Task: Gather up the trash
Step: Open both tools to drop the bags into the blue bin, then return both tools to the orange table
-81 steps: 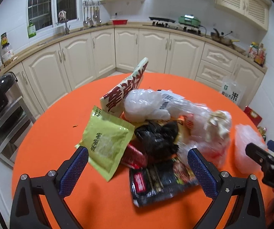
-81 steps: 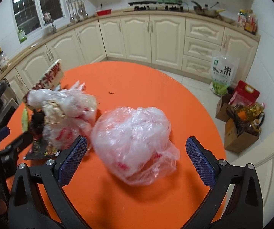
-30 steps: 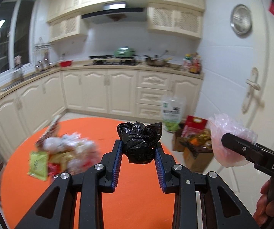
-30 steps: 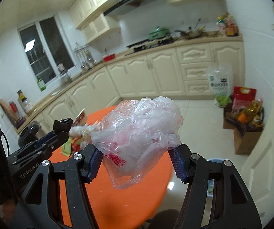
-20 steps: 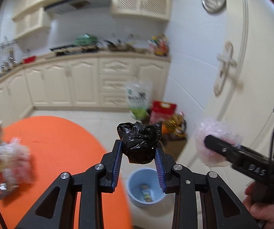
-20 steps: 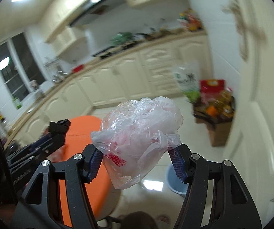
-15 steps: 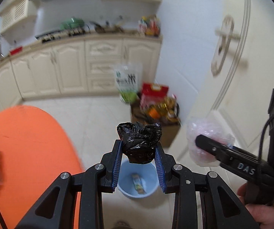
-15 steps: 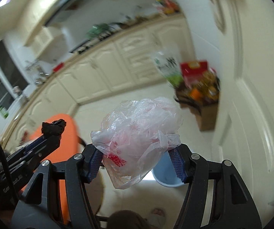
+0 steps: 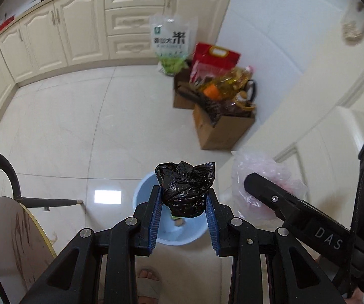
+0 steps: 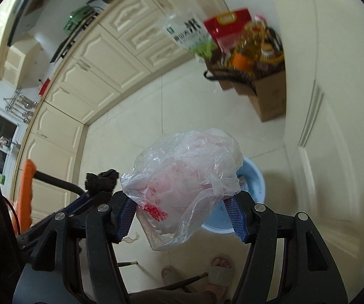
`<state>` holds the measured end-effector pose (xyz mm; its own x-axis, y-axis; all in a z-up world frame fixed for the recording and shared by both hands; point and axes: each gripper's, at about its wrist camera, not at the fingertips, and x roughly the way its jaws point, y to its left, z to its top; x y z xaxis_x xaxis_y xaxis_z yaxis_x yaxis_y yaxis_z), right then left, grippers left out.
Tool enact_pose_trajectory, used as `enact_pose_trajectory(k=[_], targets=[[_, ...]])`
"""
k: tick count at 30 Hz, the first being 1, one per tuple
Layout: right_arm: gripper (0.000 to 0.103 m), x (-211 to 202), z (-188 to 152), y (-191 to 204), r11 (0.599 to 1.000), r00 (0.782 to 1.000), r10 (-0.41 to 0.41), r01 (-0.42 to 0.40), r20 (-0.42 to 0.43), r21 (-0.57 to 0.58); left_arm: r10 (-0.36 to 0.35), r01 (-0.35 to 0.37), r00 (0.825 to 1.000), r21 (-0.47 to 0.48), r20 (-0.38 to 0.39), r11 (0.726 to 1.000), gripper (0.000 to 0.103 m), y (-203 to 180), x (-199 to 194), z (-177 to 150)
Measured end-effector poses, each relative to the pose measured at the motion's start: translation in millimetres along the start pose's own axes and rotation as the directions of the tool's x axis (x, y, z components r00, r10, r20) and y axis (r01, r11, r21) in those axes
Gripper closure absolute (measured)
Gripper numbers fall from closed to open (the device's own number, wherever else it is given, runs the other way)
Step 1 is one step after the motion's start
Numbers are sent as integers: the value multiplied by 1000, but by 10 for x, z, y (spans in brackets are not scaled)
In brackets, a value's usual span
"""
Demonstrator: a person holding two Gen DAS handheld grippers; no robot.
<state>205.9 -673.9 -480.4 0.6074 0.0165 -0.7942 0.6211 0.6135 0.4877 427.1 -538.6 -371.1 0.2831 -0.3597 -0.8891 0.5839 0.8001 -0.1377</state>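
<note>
My left gripper (image 9: 184,202) is shut on a crumpled black plastic bag (image 9: 184,187), held above a light blue bin (image 9: 141,190) on the tiled floor. A small wrapper lies inside the bin. My right gripper (image 10: 182,210) is shut on a clear plastic bag (image 10: 187,172) with red print, also over the blue bin (image 10: 254,177). In the left wrist view the right gripper with its clear bag (image 9: 265,174) is just to the right of the black bag. In the right wrist view the black bag (image 10: 103,177) shows at the left.
Cardboard boxes (image 9: 222,126) with bottles and a red bag stand by the white door (image 9: 321,88). A rice bag (image 9: 173,43) leans on the cream cabinets (image 9: 80,30). A chair (image 9: 12,228) is at lower left. A person's sandalled feet (image 10: 217,266) are below the bin.
Both grippers swung away from the orange table and tilted down toward the floor. The blue bin now lies right under both held bags, nearer than half a second ago.
</note>
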Motion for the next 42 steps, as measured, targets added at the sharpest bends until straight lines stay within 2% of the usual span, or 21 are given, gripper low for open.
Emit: enact_pose_trajectory(k=[3,5,6,8,10,13,15,22,27,33,38,42], targets=[[38,216,59,-109,999,1000,6,-5,-30,39,22,-23,999,-14,-41,1000,66,-72,289,247],[33,315,93,-199,998,999,5,-3,-40,63,51,-52,997,-18,-58,998,46,-91,414,338],[30,344,104,-238,997,999,4,-1,-41,78,60,-62,997,-22,-57,998,40,-109,468,388],[14,365,141,-326,993,999,19,-15,-31,116,87,-88,995,-26,-46,996,12,-167,513,456],[10,337,161,-370,990,999,32,-30,-11,135,107,-108,994,-24,-33,994,5,-250,521,398],[1,282,164,-399,988,999,34,-34,-1,148,132,-133,991,-30,-34,991,4,-313,522,292],[0,212,155,-389,988,1000,30,-31,11,151,137,-138,990,-40,-26,990,4,-346,463,217],[0,-170,93,-246,988,998,14,-23,60,155,139,-138,989,-17,50,990,4,-451,-138,-40],[0,-572,1,-18,994,993,0,-13,117,113,111,-111,983,-6,145,994,4,-559,-633,-214],[0,-1152,-176,440,1000,980,-2,-3,201,23,100,-106,959,9,267,994,2,-476,-1331,-576],[0,-1633,-377,961,997,964,10,11,267,-74,110,-110,927,-19,358,994,1,-215,-1897,-1008],[0,-1925,-559,1425,988,950,31,18,311,-155,136,-120,890,-63,435,991,1,59,-2402,-1497]])
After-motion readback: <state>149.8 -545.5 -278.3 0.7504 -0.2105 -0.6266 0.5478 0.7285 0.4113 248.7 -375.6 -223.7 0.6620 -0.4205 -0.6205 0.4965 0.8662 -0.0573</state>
